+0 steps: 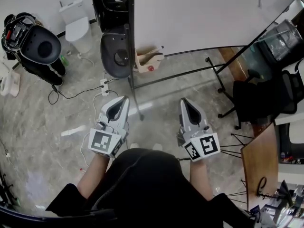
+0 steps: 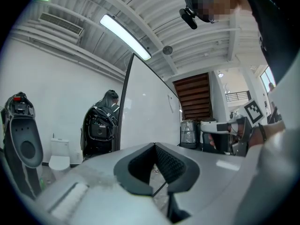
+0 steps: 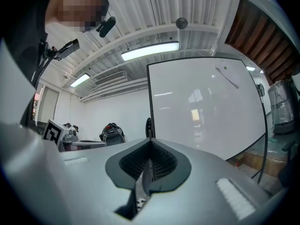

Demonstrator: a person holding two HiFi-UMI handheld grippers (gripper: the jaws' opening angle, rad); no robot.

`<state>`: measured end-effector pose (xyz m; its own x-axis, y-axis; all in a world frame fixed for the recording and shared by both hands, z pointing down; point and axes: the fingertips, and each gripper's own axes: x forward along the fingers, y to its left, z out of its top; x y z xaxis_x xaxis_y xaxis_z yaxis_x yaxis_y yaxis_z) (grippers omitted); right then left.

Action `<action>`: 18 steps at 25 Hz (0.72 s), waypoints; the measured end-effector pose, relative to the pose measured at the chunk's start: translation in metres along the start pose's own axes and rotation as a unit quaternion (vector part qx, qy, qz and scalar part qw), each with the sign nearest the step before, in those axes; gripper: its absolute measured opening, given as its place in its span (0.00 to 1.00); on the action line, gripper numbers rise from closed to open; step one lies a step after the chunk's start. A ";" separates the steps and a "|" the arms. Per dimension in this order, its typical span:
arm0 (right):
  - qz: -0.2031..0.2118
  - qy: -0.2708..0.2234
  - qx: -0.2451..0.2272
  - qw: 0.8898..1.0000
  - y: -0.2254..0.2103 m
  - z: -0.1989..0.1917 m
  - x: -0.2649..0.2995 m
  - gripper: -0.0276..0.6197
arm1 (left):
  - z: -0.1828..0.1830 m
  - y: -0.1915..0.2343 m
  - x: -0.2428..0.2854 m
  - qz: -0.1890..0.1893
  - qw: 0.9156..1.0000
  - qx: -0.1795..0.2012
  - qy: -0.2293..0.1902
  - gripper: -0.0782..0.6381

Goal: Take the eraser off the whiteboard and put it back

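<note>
"Well, how do the jaws stand?"
"Together on both, nothing between them. The left gripper [image 1: 125, 99] and right gripper [image 1: 184, 100] are level, near the person, and the whiteboard [image 1: 199, 13] is farther off."
"The eraser?"
"A small thing [image 3: 225, 69] sits high on the board's right. I can't tell if that's it."

The left gripper [image 1: 124, 99] and right gripper [image 1: 184, 100] are looked down on steeply from the head camera. From each gripper, a low wide-angle view is cast level along its jaws. The nearby whiteboard [image 1: 199, 13] is shared by all three views, seen obliquely from the left gripper and more squarely from the right.
</note>
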<state>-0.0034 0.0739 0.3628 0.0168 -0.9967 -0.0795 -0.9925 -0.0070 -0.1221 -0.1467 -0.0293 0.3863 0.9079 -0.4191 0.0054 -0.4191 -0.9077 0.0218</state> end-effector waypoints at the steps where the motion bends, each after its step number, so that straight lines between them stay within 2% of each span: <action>1: -0.001 0.001 0.000 1.000 0.002 -0.001 0.002 0.06 | -0.001 0.002 -0.001 -0.002 1.000 -0.001 -0.001 0.12; 9: -0.006 0.008 -0.004 1.000 0.024 -0.009 0.011 0.06 | -0.010 0.022 -0.018 -0.007 1.000 -0.005 0.011 0.12; 18: -0.007 0.016 -0.007 1.000 0.043 -0.019 0.022 0.06 | -0.013 0.043 -0.030 -0.002 1.000 -0.022 -0.003 0.12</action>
<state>-0.0478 0.0500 0.3746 0.0272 -0.9986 -0.0458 -0.9938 -0.0221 -0.1089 -0.1914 -0.0552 0.4000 0.9092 -0.4163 0.0000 -0.4154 -0.9072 0.0664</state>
